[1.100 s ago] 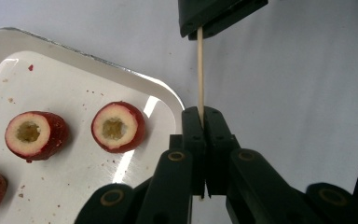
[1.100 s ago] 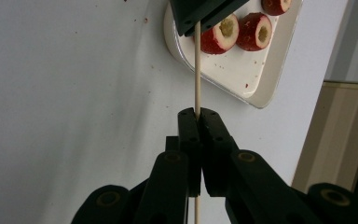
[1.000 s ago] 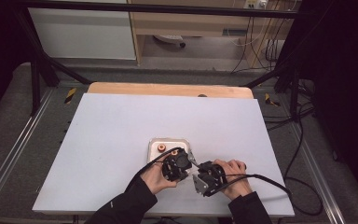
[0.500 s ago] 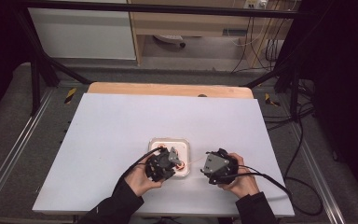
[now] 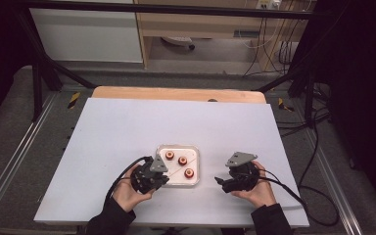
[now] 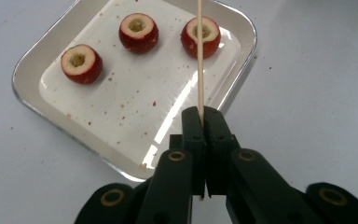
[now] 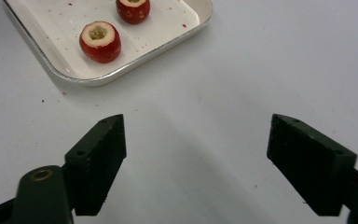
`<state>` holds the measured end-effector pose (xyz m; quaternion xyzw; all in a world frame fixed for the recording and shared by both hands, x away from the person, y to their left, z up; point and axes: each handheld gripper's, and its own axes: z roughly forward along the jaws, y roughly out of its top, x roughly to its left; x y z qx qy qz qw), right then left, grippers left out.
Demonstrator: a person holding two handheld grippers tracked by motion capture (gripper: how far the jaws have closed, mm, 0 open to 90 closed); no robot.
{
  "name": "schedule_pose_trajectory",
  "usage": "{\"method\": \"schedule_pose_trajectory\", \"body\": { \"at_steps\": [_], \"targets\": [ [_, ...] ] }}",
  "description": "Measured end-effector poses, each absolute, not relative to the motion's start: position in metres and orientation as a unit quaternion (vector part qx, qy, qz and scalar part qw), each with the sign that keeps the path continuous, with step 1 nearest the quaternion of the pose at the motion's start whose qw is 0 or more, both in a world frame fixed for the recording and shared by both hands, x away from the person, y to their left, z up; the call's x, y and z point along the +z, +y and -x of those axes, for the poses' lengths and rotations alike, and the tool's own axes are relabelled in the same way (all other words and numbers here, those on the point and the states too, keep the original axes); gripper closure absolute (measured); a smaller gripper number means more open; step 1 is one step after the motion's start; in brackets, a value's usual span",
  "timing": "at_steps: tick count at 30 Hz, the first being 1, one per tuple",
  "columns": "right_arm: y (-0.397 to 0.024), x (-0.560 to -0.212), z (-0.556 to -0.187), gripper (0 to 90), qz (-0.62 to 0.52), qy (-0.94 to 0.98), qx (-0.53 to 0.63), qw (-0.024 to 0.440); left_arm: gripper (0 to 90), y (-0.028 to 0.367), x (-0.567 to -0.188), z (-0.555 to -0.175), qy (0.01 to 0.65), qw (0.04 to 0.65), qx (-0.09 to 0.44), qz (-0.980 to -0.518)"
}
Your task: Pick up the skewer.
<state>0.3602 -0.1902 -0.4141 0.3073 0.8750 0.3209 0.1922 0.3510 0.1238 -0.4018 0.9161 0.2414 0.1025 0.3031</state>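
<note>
High view: two forearms enter from the bottom edge, each hand wrapped around a claw. The left claw (image 5: 152, 178) lies low at the near left corner of the white tray (image 5: 194, 152), clenched on a thin wooden skewer (image 6: 200, 60); in the left gripper view the skewer runs straight away from the jaw tips, its long axis passing over the tray rim and across one of three cored red fruits (image 6: 201, 36). The right claw (image 5: 221, 182) rests on the desk (image 5: 127, 127), right of the tray and apart from it, pointing toward it; its jaws have just been opening and stand released, with bare desk between them.
</note>
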Motion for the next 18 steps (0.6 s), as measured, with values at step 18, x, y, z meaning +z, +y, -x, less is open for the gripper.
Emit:
{"method": "schedule_pose_trajectory", "body": {
  "at_steps": [18],
  "targets": [
    [-0.184,-0.407,-0.367,1.7,-0.387,0.839,0.363,0.119,88.5,0.168,-0.413,-0.339,0.284,0.372,0.121,-0.876]
  ]
}}
